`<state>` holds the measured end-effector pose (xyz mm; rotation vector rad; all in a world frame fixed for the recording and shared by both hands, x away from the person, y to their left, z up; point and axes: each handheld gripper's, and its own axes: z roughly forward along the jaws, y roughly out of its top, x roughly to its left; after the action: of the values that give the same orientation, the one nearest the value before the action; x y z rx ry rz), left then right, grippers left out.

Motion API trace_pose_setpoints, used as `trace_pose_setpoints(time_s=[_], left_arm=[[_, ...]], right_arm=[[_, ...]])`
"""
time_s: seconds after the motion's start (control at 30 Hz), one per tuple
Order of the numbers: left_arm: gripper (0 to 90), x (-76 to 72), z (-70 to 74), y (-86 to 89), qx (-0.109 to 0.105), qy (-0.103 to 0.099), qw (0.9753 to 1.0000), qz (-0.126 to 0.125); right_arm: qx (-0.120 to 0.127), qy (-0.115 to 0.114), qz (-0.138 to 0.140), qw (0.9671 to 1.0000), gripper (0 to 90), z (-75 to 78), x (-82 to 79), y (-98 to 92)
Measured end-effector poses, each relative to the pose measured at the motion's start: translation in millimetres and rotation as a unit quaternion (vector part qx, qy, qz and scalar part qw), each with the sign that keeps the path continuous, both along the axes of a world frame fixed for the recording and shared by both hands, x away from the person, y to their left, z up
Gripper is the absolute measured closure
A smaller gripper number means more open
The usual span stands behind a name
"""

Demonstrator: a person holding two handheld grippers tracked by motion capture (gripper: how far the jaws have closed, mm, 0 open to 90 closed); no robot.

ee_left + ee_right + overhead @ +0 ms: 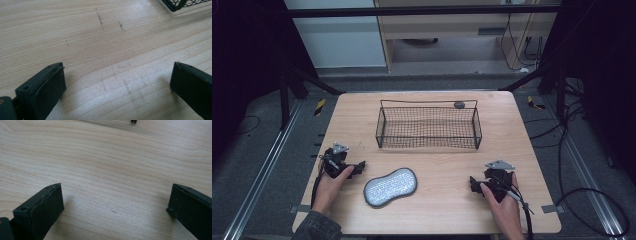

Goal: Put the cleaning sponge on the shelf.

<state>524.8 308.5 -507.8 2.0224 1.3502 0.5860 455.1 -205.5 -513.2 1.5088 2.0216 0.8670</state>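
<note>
I have both grippers resting low on the wooden table (pixel 442 165); the left gripper (pixel 360 168) sits at about eight o'clock from the table's middle, the right gripper (pixel 473 183) at about four o'clock; in each gripper view the two black jaws stand wide apart with bare wood between them, so both tongs are open and hold nothing.

The thing nearest my left jaws is the grey peanut-shaped sponge pad (pixel 390 186); it lies flat near the front edge, at about six o'clock from the wire basket (pixel 428 145), just beside the left gripper and well apart from the right one; its long axis runs from seven to one o'clock.

I judge it light, soft and springy; the speckled face looks coarse, so it should not slip; nothing about it seems fragile. Lying flat, it offers little height to bite; I would take it across the narrow waist, or pinch one lobe's edge, expecting it to sag and flop when lifted.

A small dark object (pixel 459 104) rests at the basket's far rim; I cannot tell what it is.
</note>
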Motion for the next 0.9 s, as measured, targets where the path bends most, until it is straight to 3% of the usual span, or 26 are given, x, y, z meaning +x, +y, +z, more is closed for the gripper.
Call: trace_pose_setpoints(time_s=[0.27, 0.5, 0.7, 0.8, 0.9], left_arm=[[3.2, -0.2, 3.7, -1.0, 0.008, 0.005, 0.9999, -0.005], [3.5, -9.7, 22.4, -6.2, 0.014, -0.015, 0.9997, -0.015], [4.1, -20.6, 37.5, -17.0, 0.024, -0.026, 0.9983, -0.045], [4.5, -26.1, 47.5, -27.5, 0.051, -0.029, 0.9955, -0.075], [5.0, -29.1, 55.0, -38.1, 0.056, -0.021, 0.9933, -0.099]], right_arm=[[-0.001, 0.0, 0.011, 0.9999, 0.3, -0.1, -0.2, -1.7], [0.0, -0.001, 0.02, 0.9998, 0.3, -0.1, -0.7, -3.3], [0.001, -0.001, 0.02, 0.9998, 0.5, -0.1, -0.8, -3.6], [0.001, -0.001, 0.021, 0.9998, 0.5, -0.2, -0.8, -3.7], [-0.001, -0.001, 0.023, 0.9997, 0.5, -0.2, -0.8, -4.0]])
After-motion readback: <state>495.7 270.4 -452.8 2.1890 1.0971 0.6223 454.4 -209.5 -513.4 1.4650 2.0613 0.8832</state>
